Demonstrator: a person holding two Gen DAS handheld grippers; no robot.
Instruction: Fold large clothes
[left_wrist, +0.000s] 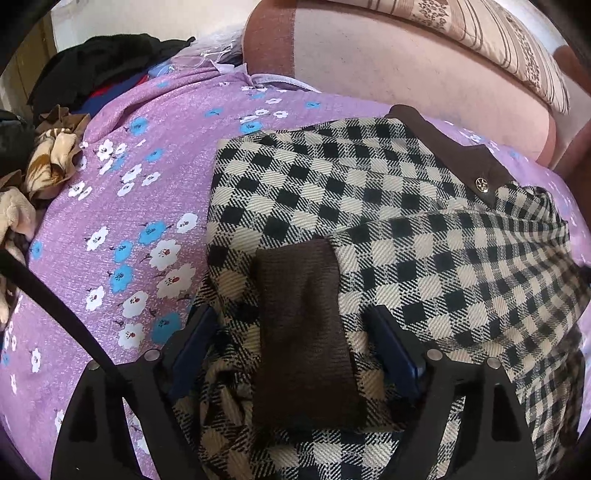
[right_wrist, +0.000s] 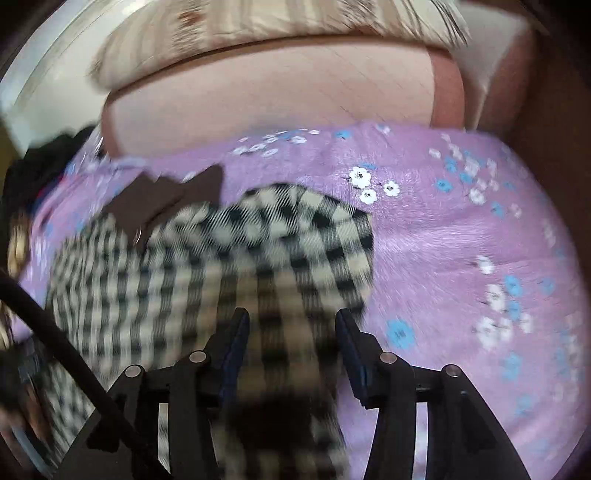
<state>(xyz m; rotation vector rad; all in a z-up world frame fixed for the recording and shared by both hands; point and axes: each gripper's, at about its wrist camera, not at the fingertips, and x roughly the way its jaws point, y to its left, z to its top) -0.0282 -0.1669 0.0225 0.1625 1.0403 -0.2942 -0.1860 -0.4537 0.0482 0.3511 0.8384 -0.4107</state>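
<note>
A black-and-cream checked garment (left_wrist: 332, 192) lies partly folded on a purple flowered bedsheet (left_wrist: 129, 221). Its brown collar (left_wrist: 454, 147) carries a gold button (left_wrist: 481, 183). A sleeve with a brown ribbed cuff (left_wrist: 303, 332) is laid across the body and runs between the jaws of my left gripper (left_wrist: 291, 321), which stand wide and open around it. In the blurred right wrist view the same garment (right_wrist: 221, 258) and its collar (right_wrist: 166, 199) show on the sheet (right_wrist: 461, 240). My right gripper (right_wrist: 292, 314) hangs open over the checked cloth near its right edge, pads off the fabric.
A pink folded blanket (left_wrist: 388, 66) and a patterned pillow (left_wrist: 498, 37) lie at the head of the bed. Dark clothes (left_wrist: 92, 66) are piled at the far left, with a beige-brown crumpled cloth (left_wrist: 51, 158) beside them. A black strap (left_wrist: 55, 302) crosses the lower left.
</note>
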